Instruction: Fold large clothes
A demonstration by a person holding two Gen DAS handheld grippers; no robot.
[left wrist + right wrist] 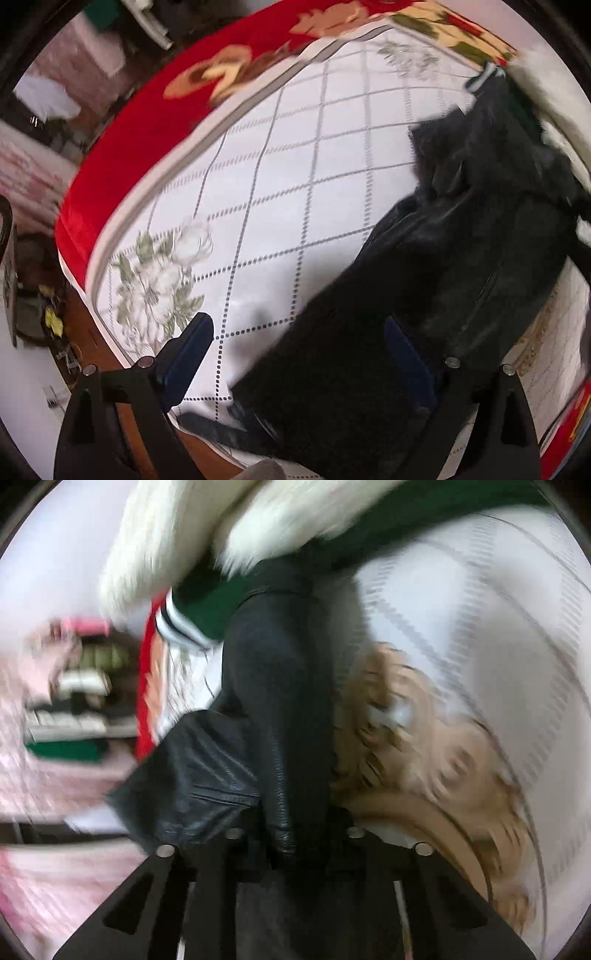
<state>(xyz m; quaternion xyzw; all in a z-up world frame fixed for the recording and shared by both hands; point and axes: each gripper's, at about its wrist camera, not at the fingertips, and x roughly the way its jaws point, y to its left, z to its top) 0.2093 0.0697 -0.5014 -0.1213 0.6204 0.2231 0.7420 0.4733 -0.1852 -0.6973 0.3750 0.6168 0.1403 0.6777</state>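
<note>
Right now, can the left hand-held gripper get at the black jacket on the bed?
Probably yes. The left hand-held gripper is open, and the black jacket already lies between and just ahead of its fingers, nothing covering that near edge. The bedsheet beside it is bare.

— What covers the bed?
— A white quilted sheet (295, 177) with grey dotted diamond lines and a pale printed flower (162, 273) near its corner.
— And along its edge?
— A red floral blanket (147, 110). Beyond it the room is blurred — pink surfaces (48, 867), little else readable.
</note>
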